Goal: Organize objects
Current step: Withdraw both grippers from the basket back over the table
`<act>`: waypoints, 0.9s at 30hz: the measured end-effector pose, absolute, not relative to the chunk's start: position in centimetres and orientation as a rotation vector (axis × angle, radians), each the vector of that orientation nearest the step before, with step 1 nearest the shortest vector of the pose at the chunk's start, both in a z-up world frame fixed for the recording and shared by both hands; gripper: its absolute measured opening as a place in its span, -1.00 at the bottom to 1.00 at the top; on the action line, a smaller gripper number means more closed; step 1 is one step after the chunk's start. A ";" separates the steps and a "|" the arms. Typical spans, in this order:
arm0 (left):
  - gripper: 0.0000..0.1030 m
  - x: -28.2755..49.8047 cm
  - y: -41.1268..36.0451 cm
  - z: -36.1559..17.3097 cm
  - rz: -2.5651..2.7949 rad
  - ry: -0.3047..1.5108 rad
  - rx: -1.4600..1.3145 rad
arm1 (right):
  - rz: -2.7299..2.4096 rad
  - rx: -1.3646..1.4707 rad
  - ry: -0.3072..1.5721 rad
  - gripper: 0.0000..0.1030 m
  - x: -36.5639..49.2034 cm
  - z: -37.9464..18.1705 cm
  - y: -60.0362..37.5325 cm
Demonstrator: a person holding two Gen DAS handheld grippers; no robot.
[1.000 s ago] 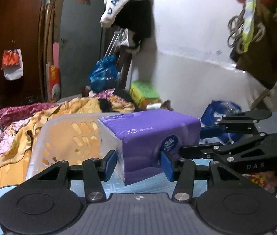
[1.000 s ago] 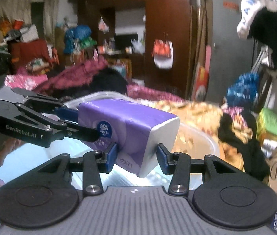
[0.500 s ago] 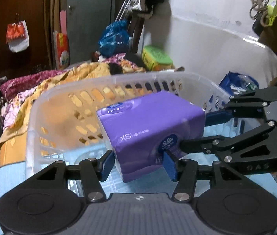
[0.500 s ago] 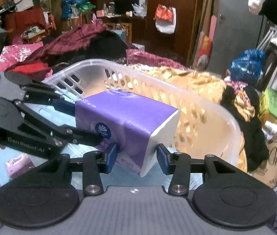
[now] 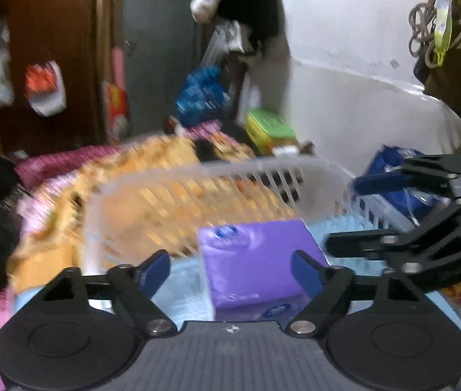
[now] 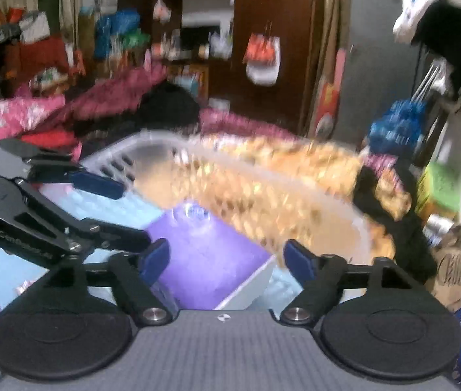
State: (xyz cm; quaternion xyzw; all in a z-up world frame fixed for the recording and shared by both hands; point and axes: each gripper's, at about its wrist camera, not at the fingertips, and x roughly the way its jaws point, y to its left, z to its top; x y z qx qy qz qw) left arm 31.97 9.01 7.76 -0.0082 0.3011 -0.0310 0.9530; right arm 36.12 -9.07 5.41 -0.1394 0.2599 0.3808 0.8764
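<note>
A purple tissue pack [image 5: 256,267] lies on the floor of the translucent white plastic basket [image 5: 217,179], near its front. It also shows in the right wrist view [image 6: 207,254] inside the basket [image 6: 165,143]. My left gripper [image 5: 230,270] is open, its blue pads apart on either side of the pack without touching it. My right gripper [image 6: 227,257] is open above the pack's other end. Each gripper shows in the other's view, the right one [image 5: 354,215] and the left one [image 6: 126,215], both spread. Both views are blurred.
An orange patterned cloth [image 5: 152,163] lies behind the basket on a cluttered bed. A green box [image 5: 269,127] and blue bags [image 5: 201,94] stand by the white wall. Clothes hang above. A dark wardrobe [image 6: 276,32] stands at the back.
Both grippers have opened and let go of the purple tissue pack. The pack has dropped onto the basket floor. Both grippers have risen and the views have tilted up.
</note>
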 end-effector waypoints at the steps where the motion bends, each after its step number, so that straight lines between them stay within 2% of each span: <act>1: 0.66 30.8 8.9 8.6 -0.029 0.583 -0.004 | 0.792 -0.275 0.496 0.82 35.2 6.0 -9.8; 6: 0.72 24.1 7.9 14.1 0.084 0.466 0.049 | 0.751 -0.136 0.336 1.00 31.0 9.8 -13.5; 12: 0.77 17.4 5.1 15.9 0.075 0.423 0.104 | 0.741 -0.173 0.225 1.00 25.1 13.0 -15.9; 18: 0.77 13.5 2.2 12.4 0.029 0.391 0.109 | 0.755 -0.190 0.194 1.00 21.3 10.7 -17.6; 27: 0.77 7.5 -1.0 3.2 -0.025 0.298 0.093 | 0.702 -0.049 0.144 1.00 16.4 0.4 -22.0</act>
